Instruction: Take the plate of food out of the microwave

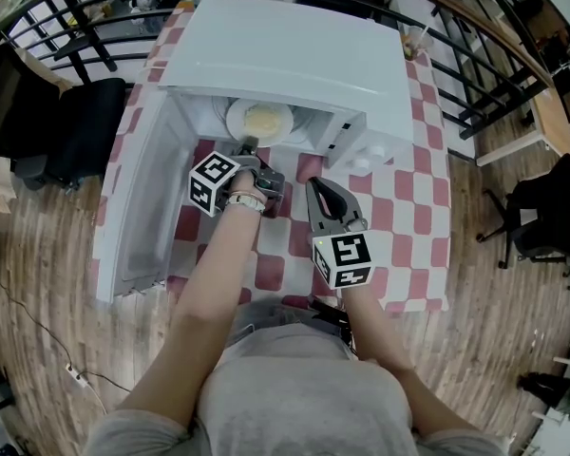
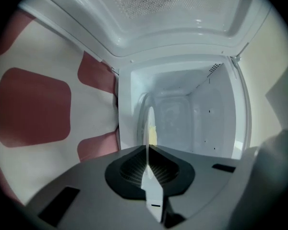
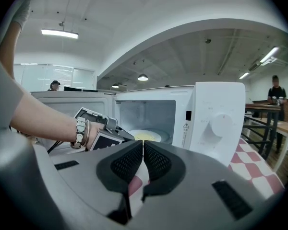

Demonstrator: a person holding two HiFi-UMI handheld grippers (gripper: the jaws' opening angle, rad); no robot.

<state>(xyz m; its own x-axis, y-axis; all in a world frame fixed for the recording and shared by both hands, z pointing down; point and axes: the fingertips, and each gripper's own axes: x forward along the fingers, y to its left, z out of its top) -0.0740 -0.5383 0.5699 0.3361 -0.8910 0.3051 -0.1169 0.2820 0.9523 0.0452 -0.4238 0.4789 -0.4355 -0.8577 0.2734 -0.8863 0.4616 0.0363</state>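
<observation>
Head view is showing the plate [image 1: 237, 122] of food [image 1: 268, 118] sitting inside the open microwave [image 1: 294, 55], where the left claw [image 1: 248, 147] is clamping its near rim. Right claw [image 1: 315, 188] is hovering pinched together, empty, over the checkered tabletop [image 1: 413, 198].

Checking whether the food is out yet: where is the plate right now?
The plate lies inside the open microwave, at the head view's upper middle, its near rim clamped in the left gripper.
</observation>
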